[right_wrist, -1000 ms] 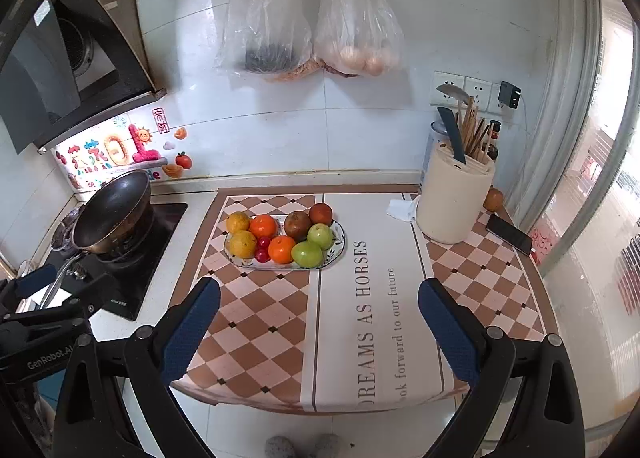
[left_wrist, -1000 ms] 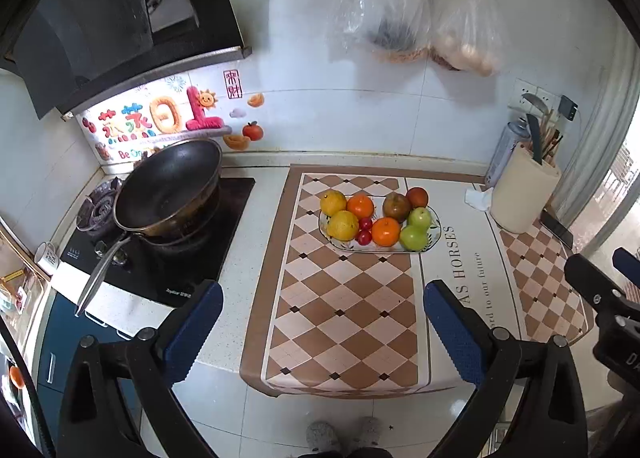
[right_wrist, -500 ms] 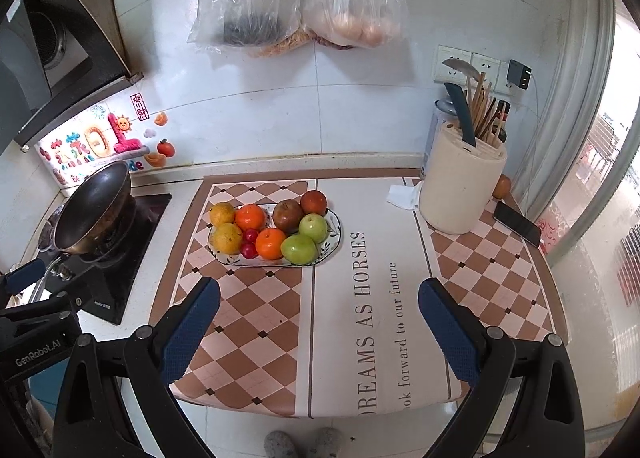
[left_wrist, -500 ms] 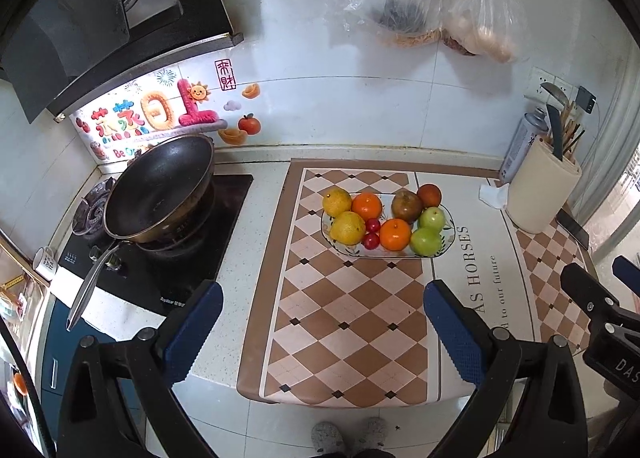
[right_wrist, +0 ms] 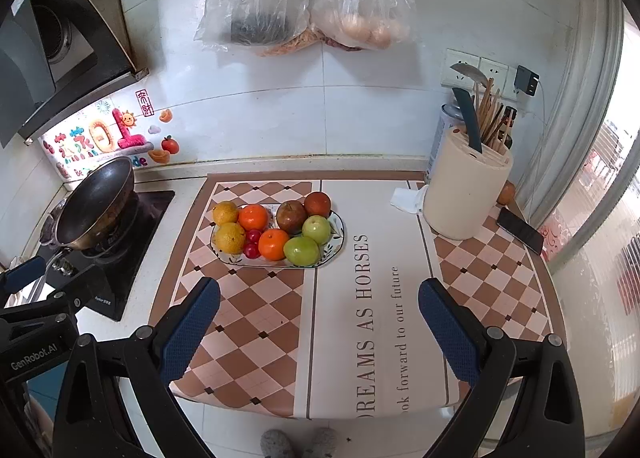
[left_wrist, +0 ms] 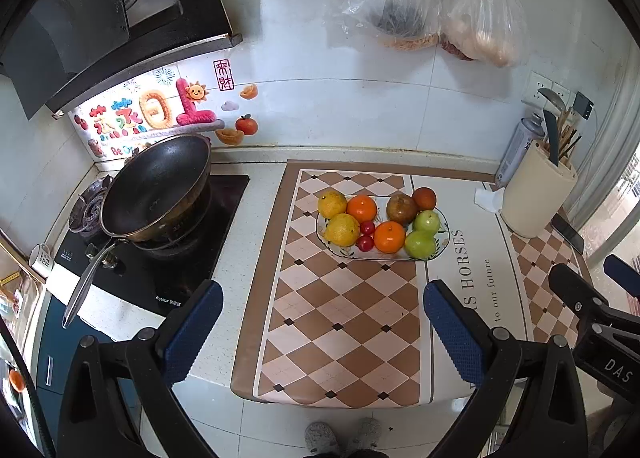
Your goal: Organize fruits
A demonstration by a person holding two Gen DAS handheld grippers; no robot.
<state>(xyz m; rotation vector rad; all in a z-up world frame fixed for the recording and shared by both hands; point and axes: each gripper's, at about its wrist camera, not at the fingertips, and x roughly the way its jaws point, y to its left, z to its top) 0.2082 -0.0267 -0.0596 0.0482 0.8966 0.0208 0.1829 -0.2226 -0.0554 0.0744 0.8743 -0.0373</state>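
Plate [right_wrist: 338, 236] mostly hidden under fruit; hanging bag [right_wrist: 252, 23] contents unclear, possibly dried goods.

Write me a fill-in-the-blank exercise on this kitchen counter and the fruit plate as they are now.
1. All the fruit sits on one ____ on the checkered mat.
2. The two small red fruits lie between the yellow fruits and the ____ ones.
3. Both the left tongs and the right tongs are ____ and hold nothing.
4. The wok rests on the ____.

Missing words: plate; orange; open; stove
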